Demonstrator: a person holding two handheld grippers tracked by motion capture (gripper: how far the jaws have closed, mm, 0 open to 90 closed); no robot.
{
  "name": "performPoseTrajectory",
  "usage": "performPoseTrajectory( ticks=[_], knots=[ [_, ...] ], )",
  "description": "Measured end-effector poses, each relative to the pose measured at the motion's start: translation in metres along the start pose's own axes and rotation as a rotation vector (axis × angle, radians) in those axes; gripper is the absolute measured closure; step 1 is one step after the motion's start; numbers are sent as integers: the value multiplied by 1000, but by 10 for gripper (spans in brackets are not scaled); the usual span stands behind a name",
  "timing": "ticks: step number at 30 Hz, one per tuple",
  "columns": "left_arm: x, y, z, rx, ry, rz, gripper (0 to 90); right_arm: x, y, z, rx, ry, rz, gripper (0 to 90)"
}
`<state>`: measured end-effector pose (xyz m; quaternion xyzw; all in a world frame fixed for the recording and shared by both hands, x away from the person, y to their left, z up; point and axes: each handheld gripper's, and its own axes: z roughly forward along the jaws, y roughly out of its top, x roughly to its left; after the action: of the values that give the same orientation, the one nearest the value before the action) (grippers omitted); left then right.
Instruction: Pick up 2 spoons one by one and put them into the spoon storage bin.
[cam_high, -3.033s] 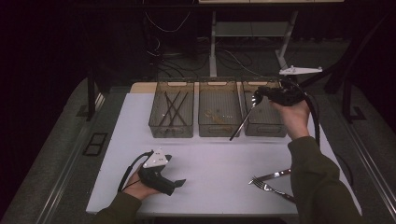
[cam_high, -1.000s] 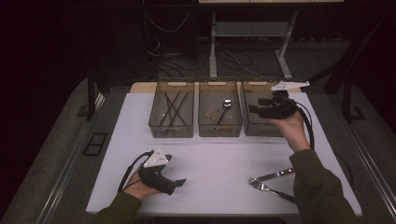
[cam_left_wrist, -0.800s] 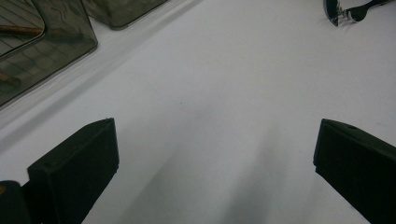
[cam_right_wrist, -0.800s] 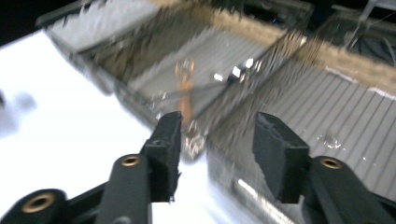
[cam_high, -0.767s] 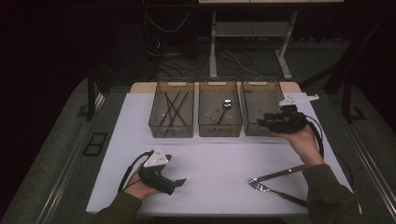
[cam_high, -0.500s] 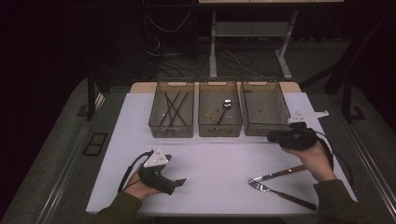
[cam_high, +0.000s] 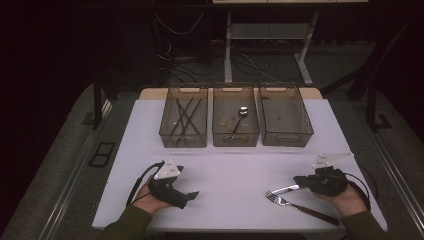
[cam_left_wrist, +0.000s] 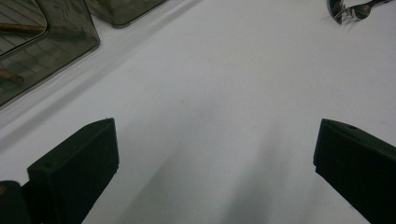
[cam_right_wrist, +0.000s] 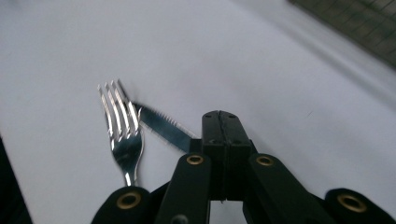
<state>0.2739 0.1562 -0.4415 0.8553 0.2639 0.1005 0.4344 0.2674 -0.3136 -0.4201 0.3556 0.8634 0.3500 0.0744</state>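
Near edge, 5 o'clock: right gripper (cam_high: 298, 180) low over the white table (cam_high: 240, 165), jaws have just been closing and now sit pressed together, nothing between them, tips above the knife (cam_right_wrist: 163, 127). Fork (cam_high: 295, 204) lies just beside, crossing the knife near its tines. 7 o'clock: left gripper (cam_high: 192, 195) rests on the table, jaws spread wide, empty. Far side, 12 o'clock: three bins in a row, left bin (cam_high: 170, 137) with dark sticks, middle bin (cam_high: 220, 137) holding a spoon (cam_high: 240, 116), right bin (cam_high: 285, 137).
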Motion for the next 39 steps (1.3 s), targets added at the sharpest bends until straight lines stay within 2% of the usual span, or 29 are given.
performPoseTrajectory(
  ticks=[9, 13, 24, 28, 39],
  knots=[
    [0, 0, -1, 2, 3, 3, 0, 7, -8, 14, 91, -2, -43, 900],
    [0, 0, 0, 2, 2, 4, 0, 10, -10, 18, 114, -7, -57, 900],
    [0, 0, 1, 6, 3, 4, 0, 7, -5, 24, 87, -40, -67, 900],
    [1, 0, 0, 0, 1, -8, 0, 5, -2, 27, 81, -51, -52, 900],
    [0, 0, 0, 3, 1, 6, 0, -2, 5, 33, 76, -80, -41, 900]
  ],
)
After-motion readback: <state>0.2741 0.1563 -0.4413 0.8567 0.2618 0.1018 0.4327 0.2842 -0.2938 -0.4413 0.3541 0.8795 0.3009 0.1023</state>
